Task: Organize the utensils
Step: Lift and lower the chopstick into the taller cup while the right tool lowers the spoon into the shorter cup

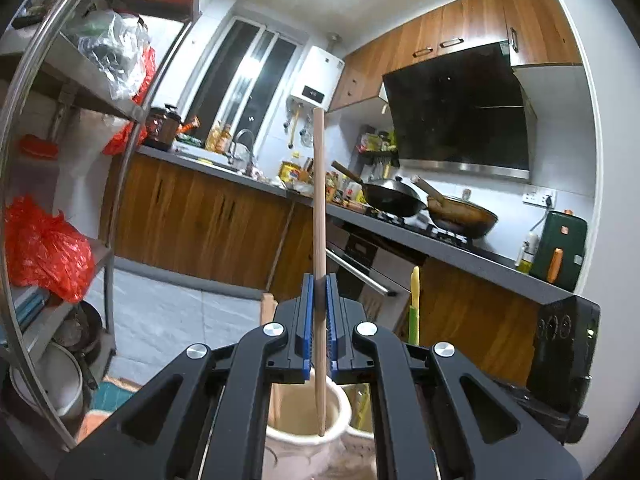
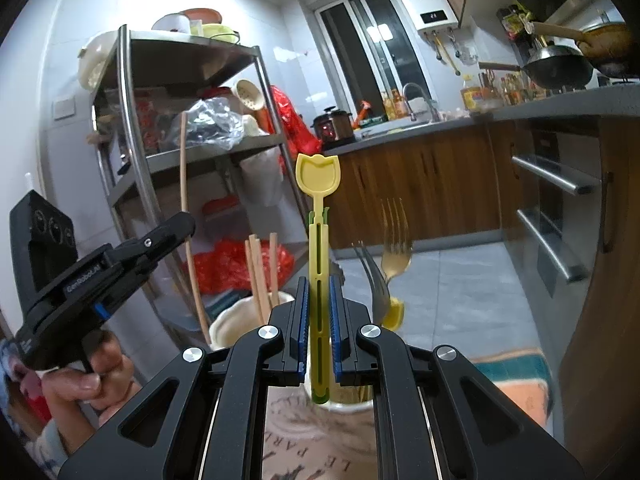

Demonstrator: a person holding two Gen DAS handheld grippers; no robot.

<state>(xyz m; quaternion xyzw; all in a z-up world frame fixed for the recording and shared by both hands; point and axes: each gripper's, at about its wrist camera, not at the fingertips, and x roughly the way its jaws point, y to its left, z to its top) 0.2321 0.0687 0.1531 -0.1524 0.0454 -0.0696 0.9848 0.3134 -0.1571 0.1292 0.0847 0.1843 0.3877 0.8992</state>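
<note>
My left gripper (image 1: pixel 320 280) is shut on a long wooden chopstick (image 1: pixel 319 200) held upright. The chopstick's lower tip dips into a cream ceramic holder (image 1: pixel 288 432) just below the jaws. My right gripper (image 2: pixel 319 284) is shut on a yellow tulip-headed utensil (image 2: pixel 318 176) with a green back piece, also upright. Its lower end sits at the mouth of a printed ceramic holder (image 2: pixel 352 406) that has two forks (image 2: pixel 394 252) in it. The right wrist view shows the left gripper (image 2: pixel 182 224) at the left with its chopstick (image 2: pixel 184 168). Beside it is the cream holder (image 2: pixel 228 320) with several chopsticks (image 2: pixel 260 276).
A steel shelf rack (image 2: pixel 132 128) with bags and bowls stands close on the left. A wooden-fronted counter (image 1: pixel 440 248) with woks (image 1: pixel 394 198), bottles and a sink (image 2: pixel 400 122) runs along the back and right. An oven front (image 2: pixel 556 216) is close on the right. A hand (image 2: pixel 92 380) grips the left tool.
</note>
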